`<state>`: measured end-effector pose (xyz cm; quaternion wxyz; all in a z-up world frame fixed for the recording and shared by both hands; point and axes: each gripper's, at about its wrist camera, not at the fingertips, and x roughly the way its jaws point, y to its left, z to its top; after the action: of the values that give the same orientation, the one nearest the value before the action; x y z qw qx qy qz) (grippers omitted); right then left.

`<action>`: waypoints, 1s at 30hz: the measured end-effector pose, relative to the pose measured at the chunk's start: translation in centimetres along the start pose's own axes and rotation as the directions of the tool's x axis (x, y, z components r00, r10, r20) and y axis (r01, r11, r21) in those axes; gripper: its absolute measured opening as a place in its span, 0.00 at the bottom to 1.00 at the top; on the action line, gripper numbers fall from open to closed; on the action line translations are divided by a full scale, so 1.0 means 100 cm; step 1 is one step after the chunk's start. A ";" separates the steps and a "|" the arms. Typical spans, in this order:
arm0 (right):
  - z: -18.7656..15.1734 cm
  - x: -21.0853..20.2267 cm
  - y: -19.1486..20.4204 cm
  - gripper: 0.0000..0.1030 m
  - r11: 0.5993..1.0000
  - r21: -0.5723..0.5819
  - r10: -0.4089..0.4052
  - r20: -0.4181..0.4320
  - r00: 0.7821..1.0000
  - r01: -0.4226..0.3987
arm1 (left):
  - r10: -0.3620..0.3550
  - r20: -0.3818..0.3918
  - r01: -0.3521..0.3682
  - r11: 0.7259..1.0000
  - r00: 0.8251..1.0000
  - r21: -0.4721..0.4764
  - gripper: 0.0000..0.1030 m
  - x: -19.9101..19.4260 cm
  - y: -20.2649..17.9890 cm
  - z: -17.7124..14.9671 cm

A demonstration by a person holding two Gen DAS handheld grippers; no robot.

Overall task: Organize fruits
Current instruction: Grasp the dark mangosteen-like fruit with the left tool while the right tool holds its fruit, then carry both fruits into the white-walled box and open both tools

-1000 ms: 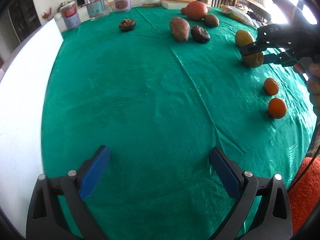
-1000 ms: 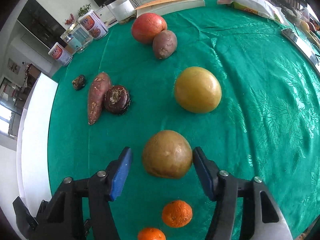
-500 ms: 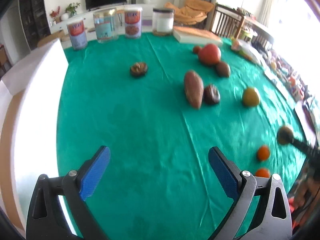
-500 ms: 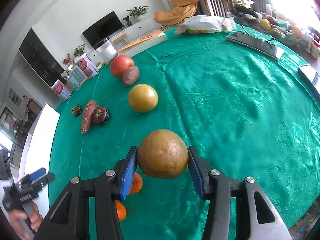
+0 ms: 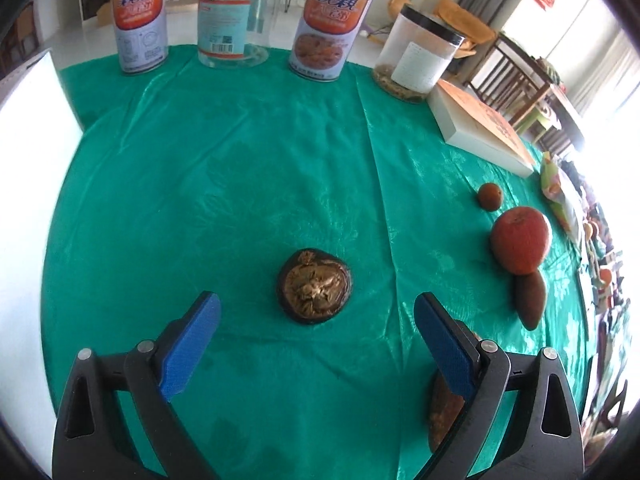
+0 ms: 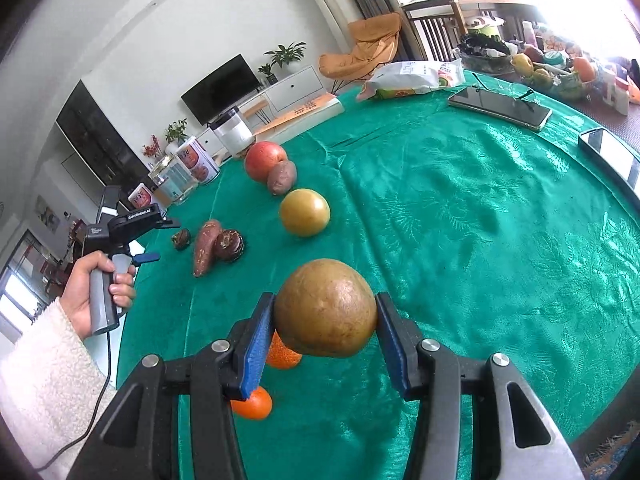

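Right tool [image 6: 325,354]: blue pads clamped on the round brownish-yellow fruit [image 6: 326,314]. A second ago that fruit sat on the green satin cloth of the table [image 6: 480,260] with the pads apart on either side; now it hangs clear of the cloth near the table's near edge. Judgement: pick made, this fruit is in transit to its group.

Beneath and just behind it: two small orange mandarins [image 6: 252,402], partly hidden by the pad.

Left tool [image 5: 316,350]: pads wide apart, nothing between them. It has swung from bare cloth to hover just short of a dark wrinkled round fruit [image 5: 315,291], probably the next pick.

Mid-table, right view: a smooth yellow round fruit [image 6: 305,212], a long reddish sweet potato [image 6: 205,246] touching a second dark wrinkled fruit [image 6: 229,245].

Farther: a red apple [image 5: 520,239] touching a brown oval tuber [image 5: 530,300].

Far edge: two printed tins, two clear jars.

Only the right view shows the held fruit and a hand [image 6: 96,292] gripping the left tool's handle; only the left view shows a small brown fruit [image 5: 490,196] beyond the apple, kind unclear.
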<state>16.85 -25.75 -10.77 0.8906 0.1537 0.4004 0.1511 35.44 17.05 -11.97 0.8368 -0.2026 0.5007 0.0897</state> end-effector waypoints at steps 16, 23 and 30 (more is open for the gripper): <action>0.000 0.003 -0.001 0.48 1.000 0.004 -0.014 -0.018 1.000 0.014 | 0.031 -0.040 -0.029 0.999 0.999 0.033 0.42 0.001 0.001 -0.008; 0.001 0.009 0.008 0.48 1.000 -0.024 -0.016 -0.085 0.996 0.014 | -0.214 -0.010 0.213 0.976 0.977 -0.044 0.42 -0.103 0.002 -0.057; -0.008 -0.012 0.115 0.48 0.959 -0.065 0.253 -0.232 0.939 -0.275 | -0.395 0.088 0.396 0.918 0.914 0.013 0.42 -0.259 0.048 -0.149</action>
<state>13.77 -15.65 -5.92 0.8185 0.1450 0.4650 0.3046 9.33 16.40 3.30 0.8586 -0.2975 0.4115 -0.0710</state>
